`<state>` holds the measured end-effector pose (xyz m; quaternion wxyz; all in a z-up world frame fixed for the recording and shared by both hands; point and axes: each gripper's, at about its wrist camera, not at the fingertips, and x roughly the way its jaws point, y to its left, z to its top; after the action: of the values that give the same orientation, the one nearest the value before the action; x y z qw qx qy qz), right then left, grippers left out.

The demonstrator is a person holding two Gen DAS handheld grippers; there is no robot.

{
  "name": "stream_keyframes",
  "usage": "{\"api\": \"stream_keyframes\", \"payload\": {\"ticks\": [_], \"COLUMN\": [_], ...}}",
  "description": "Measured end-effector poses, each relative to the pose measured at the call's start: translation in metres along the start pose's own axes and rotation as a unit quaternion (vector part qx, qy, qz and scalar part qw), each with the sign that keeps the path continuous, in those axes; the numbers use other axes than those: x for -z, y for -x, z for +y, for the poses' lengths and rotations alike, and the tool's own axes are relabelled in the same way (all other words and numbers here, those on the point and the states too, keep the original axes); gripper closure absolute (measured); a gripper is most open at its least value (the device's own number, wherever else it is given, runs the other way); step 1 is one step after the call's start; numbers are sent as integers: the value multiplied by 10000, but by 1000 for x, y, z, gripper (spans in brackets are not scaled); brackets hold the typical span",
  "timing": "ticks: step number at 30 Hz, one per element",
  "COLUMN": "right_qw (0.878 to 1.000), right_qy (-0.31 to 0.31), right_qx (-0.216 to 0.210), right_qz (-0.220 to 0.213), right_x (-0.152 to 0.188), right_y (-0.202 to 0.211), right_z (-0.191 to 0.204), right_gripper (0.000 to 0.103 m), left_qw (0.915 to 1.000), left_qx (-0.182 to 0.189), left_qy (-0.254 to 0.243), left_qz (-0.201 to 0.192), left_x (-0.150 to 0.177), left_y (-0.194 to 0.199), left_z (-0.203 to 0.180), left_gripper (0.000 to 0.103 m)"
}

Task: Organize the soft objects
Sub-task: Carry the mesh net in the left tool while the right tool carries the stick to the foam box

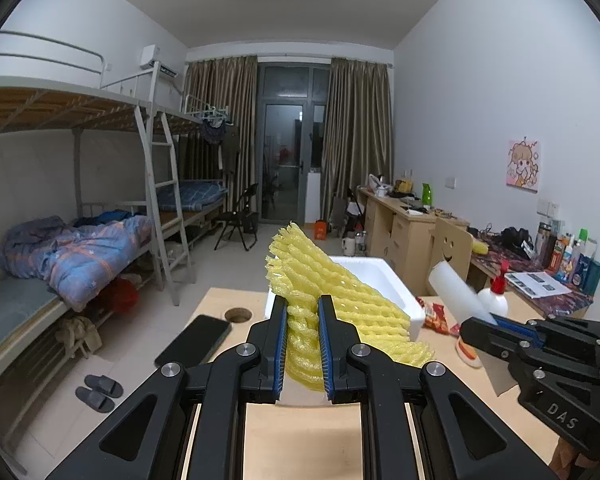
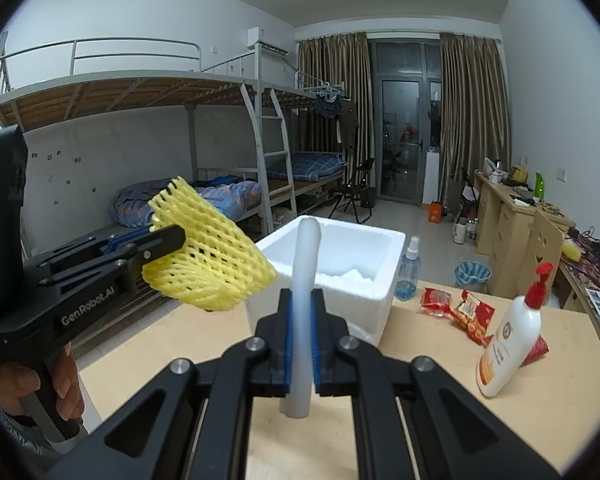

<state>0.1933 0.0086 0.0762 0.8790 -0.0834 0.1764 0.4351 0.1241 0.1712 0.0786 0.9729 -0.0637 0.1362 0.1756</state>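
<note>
My left gripper [image 1: 303,308] is shut on a yellow foam fruit net [image 1: 340,292], held up over the wooden table [image 1: 300,432] just in front of a white styrofoam box [image 1: 380,276]. From the right wrist view, that same gripper [image 2: 176,240] holds the yellow net [image 2: 216,264] left of the box [image 2: 384,300]. My right gripper [image 2: 302,300] is shut on a white foam strip [image 2: 306,264] that stands upright before the box. It also shows at the right of the left wrist view, where the right gripper [image 1: 476,324] grips the strip [image 1: 456,292].
A black phone [image 1: 194,340] and a round cable hole [image 1: 238,314] lie at the table's left. Red snack packets [image 2: 460,308], a lotion pump bottle [image 2: 508,340] and a blue spray bottle [image 2: 410,268] sit right of the box. A person's hand [image 2: 60,380] holds the left handle.
</note>
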Motion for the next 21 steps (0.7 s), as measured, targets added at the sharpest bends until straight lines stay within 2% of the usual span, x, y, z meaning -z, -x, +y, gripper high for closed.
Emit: {"api": "stream_keyframes", "payload": {"ticks": [21], "right_qw": [10000], "right_qy": [27], "right_qx": [0], "right_qz": [0], "right_x": [-42], "right_y": [-52], "right_z": [-24], "right_gripper": [93], "left_qw": [9998], "left_qx": [180], "left_qy": [-74], "left_qz": [73], "left_x": [-44], "left_y": [-77], "left_z": [1], "left_gripper": [88]}}
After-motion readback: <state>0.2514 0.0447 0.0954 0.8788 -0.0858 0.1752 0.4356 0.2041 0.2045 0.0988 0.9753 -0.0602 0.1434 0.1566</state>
